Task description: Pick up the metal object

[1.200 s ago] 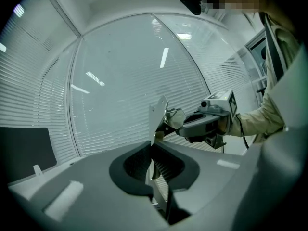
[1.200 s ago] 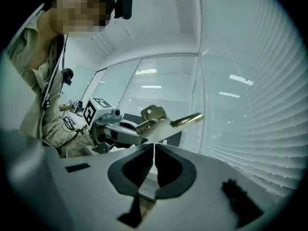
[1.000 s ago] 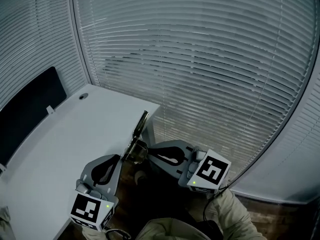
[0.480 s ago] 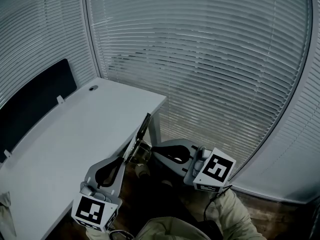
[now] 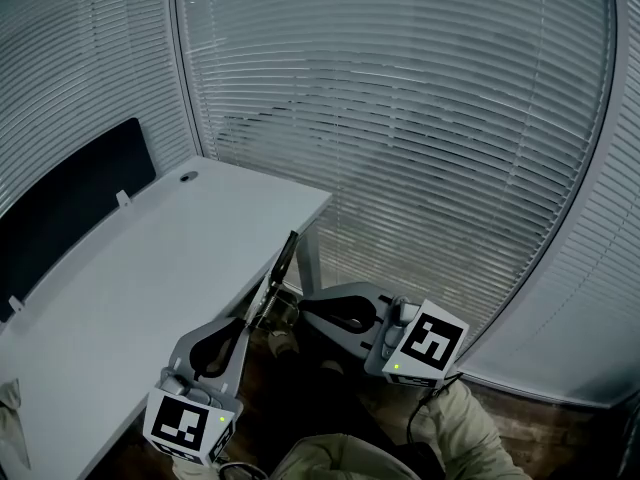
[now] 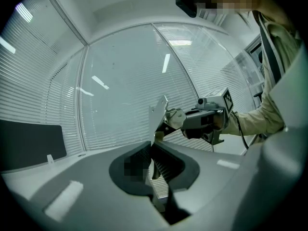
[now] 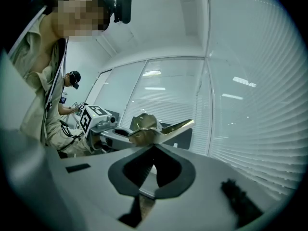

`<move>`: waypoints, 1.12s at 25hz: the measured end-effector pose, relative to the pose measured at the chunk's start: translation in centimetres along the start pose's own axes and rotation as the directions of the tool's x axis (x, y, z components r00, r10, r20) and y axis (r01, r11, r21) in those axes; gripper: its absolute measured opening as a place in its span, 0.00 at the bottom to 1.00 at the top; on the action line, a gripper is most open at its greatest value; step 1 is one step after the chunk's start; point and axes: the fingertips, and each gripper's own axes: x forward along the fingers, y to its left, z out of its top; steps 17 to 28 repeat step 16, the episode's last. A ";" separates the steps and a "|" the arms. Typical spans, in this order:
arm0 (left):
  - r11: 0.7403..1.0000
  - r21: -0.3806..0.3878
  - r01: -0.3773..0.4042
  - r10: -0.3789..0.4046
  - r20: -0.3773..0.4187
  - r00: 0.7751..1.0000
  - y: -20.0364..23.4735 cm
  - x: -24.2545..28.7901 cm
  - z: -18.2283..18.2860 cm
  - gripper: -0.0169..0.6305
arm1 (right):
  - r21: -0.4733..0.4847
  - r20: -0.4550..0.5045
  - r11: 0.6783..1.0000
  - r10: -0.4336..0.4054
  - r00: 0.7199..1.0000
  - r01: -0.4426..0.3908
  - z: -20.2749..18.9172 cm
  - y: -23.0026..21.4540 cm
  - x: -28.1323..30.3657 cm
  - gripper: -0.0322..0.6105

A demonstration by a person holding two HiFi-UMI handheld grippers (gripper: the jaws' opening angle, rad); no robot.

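Cool, bluish, rather dim light — even daylight filters through the closed blinds (image 5: 400,118), so the white table (image 5: 130,268) carries hardly any shadow, while the floor (image 5: 325,403) below it sinks into dark. Bright lamp streaks (image 6: 166,63) glare in both gripper views. The metal object (image 7: 154,126) takes a dull brassy glint. Fisheye bulge bends every edge; the gripper views have black corners — the left claw (image 6: 154,148) and right claw (image 7: 153,150) look soft up close.
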 end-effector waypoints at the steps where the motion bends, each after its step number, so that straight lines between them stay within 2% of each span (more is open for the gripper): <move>1: 1.000 0.004 0.001 -0.001 0.001 1.000 -0.1 0.0 -0.2 0.06 | -0.001 0.004 1.000 -0.003 1.000 0.003 -0.1 0.1 0.0 0.05; 7: 1.000 -0.001 0.012 -0.012 0.012 1.000 -0.8 0.4 -0.4 0.06 | -0.013 -0.002 1.000 -0.002 1.000 0.002 -0.8 0.2 -0.7 0.05; 16: 1.000 -0.029 0.008 -0.008 0.024 1.000 0.5 0.7 1.6 0.06 | -0.022 -0.026 1.000 0.000 1.000 0.000 1.4 -1.0 -0.2 0.05; 28: 1.000 -0.029 0.008 -0.008 0.024 1.000 0.5 0.7 1.6 0.06 | -0.022 -0.026 1.000 0.000 1.000 0.000 1.4 -1.0 -0.2 0.05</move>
